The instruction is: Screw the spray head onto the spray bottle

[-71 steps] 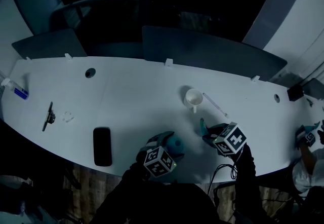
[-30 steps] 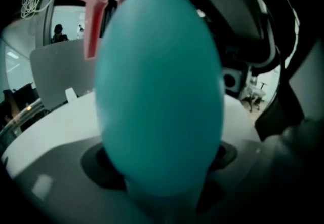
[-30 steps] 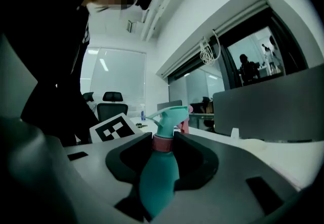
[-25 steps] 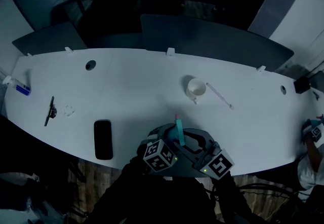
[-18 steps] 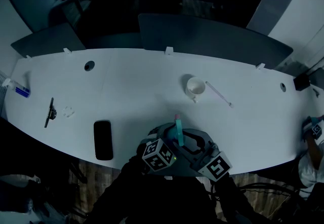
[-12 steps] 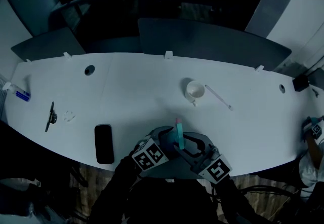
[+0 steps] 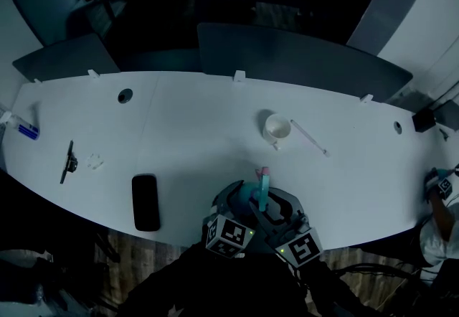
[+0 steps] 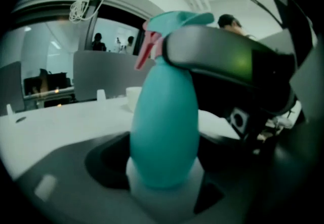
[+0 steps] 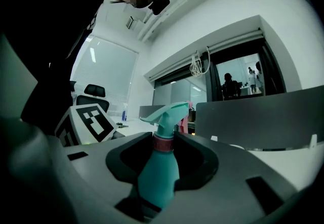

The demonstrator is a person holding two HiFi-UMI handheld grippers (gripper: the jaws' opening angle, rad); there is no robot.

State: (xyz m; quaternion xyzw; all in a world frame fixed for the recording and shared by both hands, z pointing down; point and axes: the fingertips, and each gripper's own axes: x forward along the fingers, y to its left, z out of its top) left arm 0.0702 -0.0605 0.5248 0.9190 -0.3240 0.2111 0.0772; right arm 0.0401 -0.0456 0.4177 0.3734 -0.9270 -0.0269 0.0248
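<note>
The left gripper point(image 8: 164, 180) had its jaws closing round the lower body of the teal spray bottle point(image 8: 164, 121), likely to steady it. Beyond them, the right gripper point(image 9: 163, 156) pinched the pink collar point(image 9: 163, 143) under the spray head point(image 9: 171, 112), probably to twist it tight.

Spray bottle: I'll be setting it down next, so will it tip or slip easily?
Probably tippy: the spray bottle is tall and tapers, with the spray head jutting sideways on top. Its smooth rounded body likely slips; the narrow neck looks the surer hold.
</note>
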